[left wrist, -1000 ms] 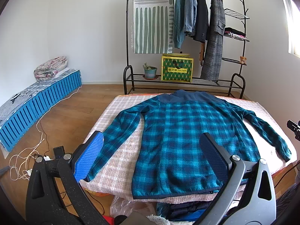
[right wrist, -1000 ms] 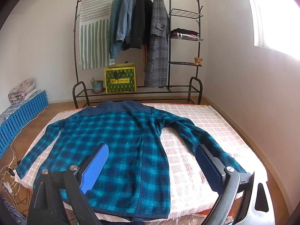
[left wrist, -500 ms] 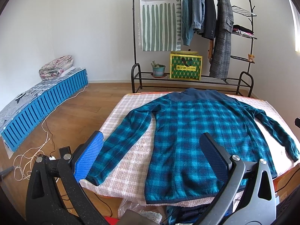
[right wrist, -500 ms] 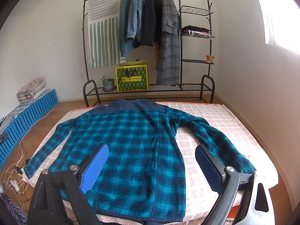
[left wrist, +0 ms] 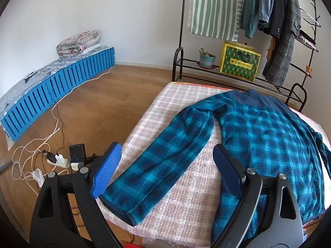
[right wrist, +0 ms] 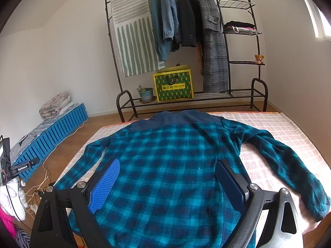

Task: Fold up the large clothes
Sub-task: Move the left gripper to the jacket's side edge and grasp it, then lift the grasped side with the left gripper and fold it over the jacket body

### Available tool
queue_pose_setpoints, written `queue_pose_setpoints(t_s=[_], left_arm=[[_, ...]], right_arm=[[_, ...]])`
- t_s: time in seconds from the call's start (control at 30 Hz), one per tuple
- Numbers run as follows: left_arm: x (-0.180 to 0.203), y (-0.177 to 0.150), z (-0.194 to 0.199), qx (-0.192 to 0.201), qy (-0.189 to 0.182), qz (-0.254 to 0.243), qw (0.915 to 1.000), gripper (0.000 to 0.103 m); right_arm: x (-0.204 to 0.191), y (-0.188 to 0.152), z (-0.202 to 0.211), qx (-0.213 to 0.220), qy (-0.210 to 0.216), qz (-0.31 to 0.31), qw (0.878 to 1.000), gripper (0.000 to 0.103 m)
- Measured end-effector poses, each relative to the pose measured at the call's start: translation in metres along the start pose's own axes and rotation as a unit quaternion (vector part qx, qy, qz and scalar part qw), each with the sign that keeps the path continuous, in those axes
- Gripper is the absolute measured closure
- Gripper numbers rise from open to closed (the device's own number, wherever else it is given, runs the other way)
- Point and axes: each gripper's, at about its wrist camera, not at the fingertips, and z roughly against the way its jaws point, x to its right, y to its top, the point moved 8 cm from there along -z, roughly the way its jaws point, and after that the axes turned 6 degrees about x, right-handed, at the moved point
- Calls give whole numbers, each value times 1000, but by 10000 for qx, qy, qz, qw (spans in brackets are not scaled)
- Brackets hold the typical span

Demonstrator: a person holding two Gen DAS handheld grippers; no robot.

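Observation:
A teal and navy plaid flannel shirt (right wrist: 171,165) lies spread flat, back up, on a pink checked table cover (right wrist: 279,128), collar at the far end. My left gripper (left wrist: 165,161) is open and empty above the shirt's left sleeve (left wrist: 165,157), whose cuff (left wrist: 118,206) lies at the near left table edge. My right gripper (right wrist: 167,177) is open and empty above the shirt's lower body. The right sleeve (right wrist: 289,165) stretches toward the near right.
A black clothes rack (right wrist: 206,41) with hanging coats, a yellow-green box (right wrist: 173,85) and a potted plant (right wrist: 145,94) stands behind the table. A blue slatted platform (left wrist: 58,86) lies at the left. Cables and a power strip (left wrist: 58,161) lie on the wood floor.
Both grippers have moved closer to the shirt and lower. The left view has swung left onto the left sleeve; the right view now centres on the shirt's body. Both stay open.

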Motion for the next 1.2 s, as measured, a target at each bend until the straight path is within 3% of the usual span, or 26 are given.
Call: queue_pose_setpoints(t_s=[0.17,0.27,0.37,0.47,0.53,0.83,0.87,0.93,0.97,1.0,1.1,1.2], left_arm=[[-46,-18,-73,-910,-221,757,9927,31],[-58,-29,-110,-1333,-488,980,9850,32],[-65,-47,-143,-1786,-770,1374,9712,32],[-74,-66,-172,-2184,-740,1684,9584,33],[-75,-71,-186,-2323,-733,1735,9542,42],[-76,-78,-218,-2508,-765,1758,9489,45],[-73,-77,-218,-2501,-824,1758,9485,49],[-65,-75,-220,-2527,-993,1741,9466,72],[-62,-75,-220,-2538,-1036,1724,9461,89],[-58,-74,-220,-2524,-1061,1704,9466,97],[-50,-70,-215,-2428,-1052,1593,9511,101],[-38,-56,-201,-2265,-1308,1750,9492,102]], right_arm=[[-24,-18,-41,-370,642,-109,9972,18],[-35,-34,-54,-665,1005,-116,9926,21],[-41,-45,-61,-871,1124,-67,9898,23],[-43,-52,-63,-959,1102,112,9892,23],[-43,-56,-62,-1012,1073,212,9888,23],[-33,-66,-61,-1281,949,279,9868,23],[-31,-67,-61,-1297,936,269,9868,23],[-28,-68,-61,-1307,906,277,9869,23],[-27,-68,-60,-1296,892,294,9871,23],[-26,-67,-59,-1281,869,315,9874,23],[-23,-67,-57,-1287,851,299,9876,23],[-22,-67,-54,-1302,836,266,9876,23]])
